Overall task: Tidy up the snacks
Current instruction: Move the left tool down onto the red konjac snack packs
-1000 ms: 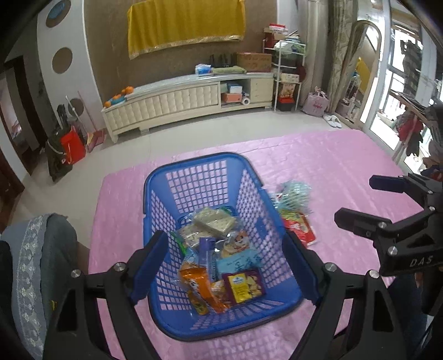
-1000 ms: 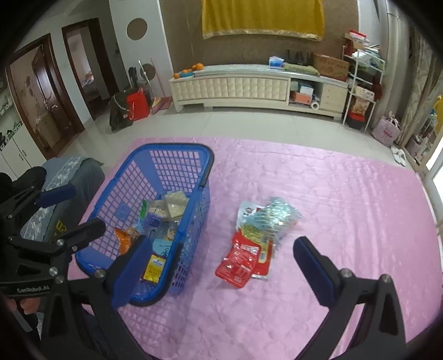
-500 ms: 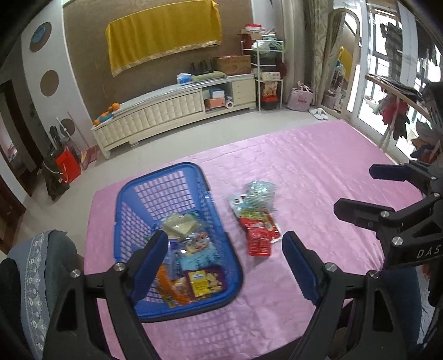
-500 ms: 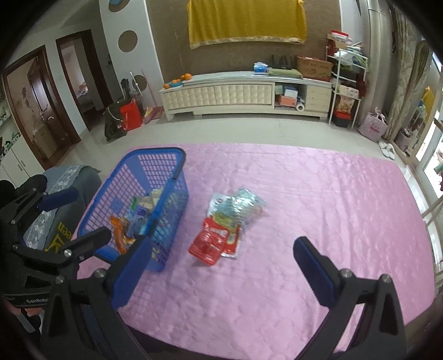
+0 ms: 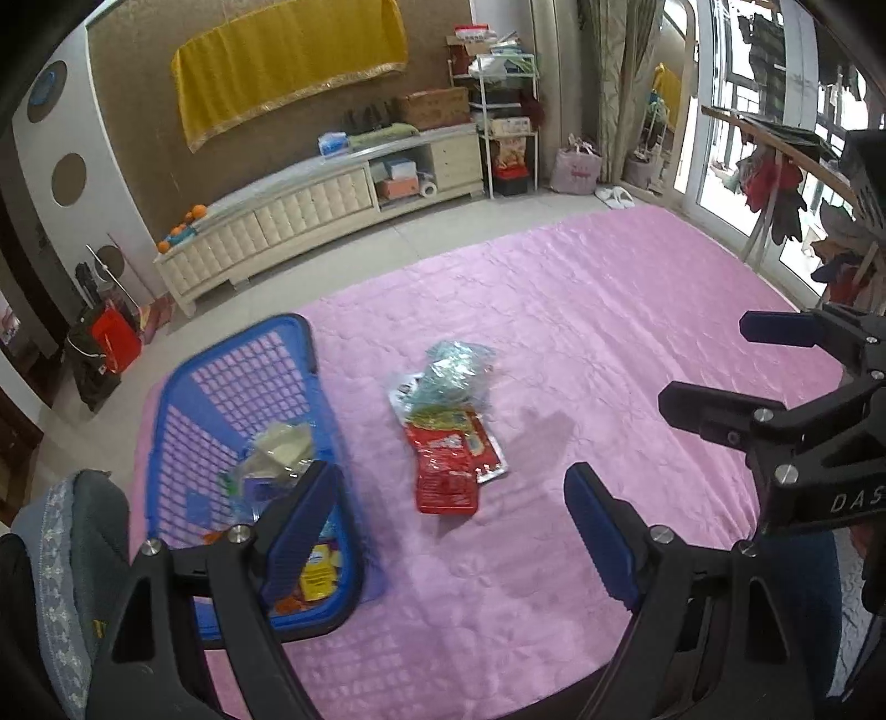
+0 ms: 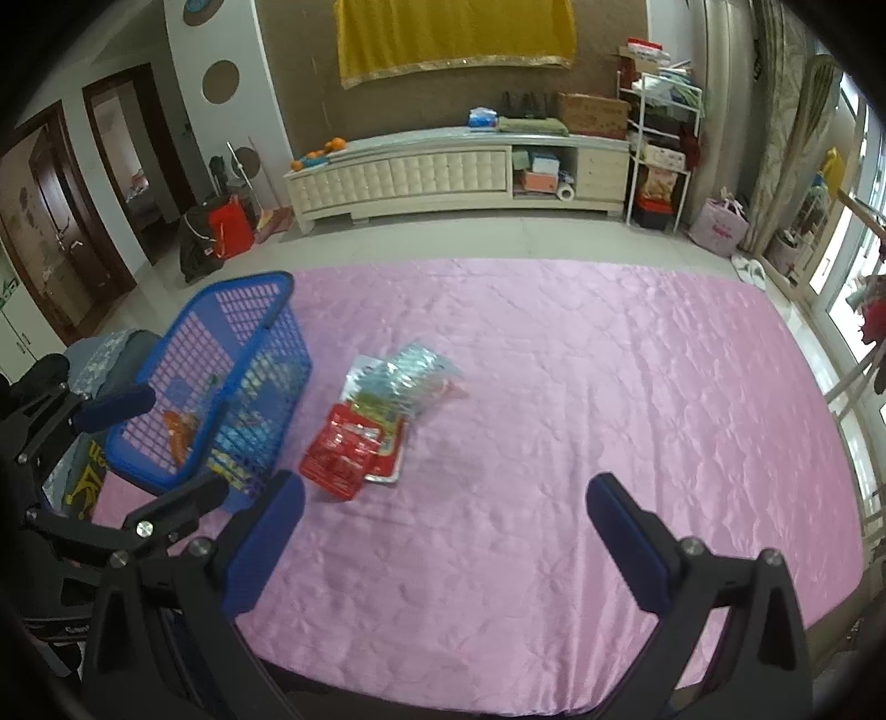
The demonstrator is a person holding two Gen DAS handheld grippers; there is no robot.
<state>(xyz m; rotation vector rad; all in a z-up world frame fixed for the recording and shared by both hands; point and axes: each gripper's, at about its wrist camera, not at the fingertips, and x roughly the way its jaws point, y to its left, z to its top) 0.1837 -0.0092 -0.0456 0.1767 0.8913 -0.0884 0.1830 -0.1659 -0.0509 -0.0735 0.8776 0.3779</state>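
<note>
L gripper (image 5: 443, 498) sits nearest the camera, jaws wide apart w/ nothing between them, hanging above the near edge of the pink cloth (image 5: 581, 332). Its left finger overlaps the basket (image 5: 238, 399) in view; whether it touches can't be told. R gripper (image 6: 443, 518) is likewise spread wide & empty, over bare cloth nearer the camera than the snack pile (image 6: 376, 415).

Landmark = basket: blue plastic lattice, on the cloth's left part. Inside it lie several snack packs (image 5: 282, 448), incl. a pale one up top & a yellow one (image 5: 318, 570) at the near end. Just right of the basket, apart from it, is the pile on the cloth: red packet (image 5: 446, 471) nearest, a clear crinkly bag (image 5: 451, 371) behind it, partly overlapping.

Left of the basket, off the cloth, a grey chair back (image 5: 66, 543). Well beyond the basket, across bare floor, a cream cabinet (image 6: 415, 171) stands against the wall w/ a yellow cloth (image 6: 454, 39) hung above.
</note>
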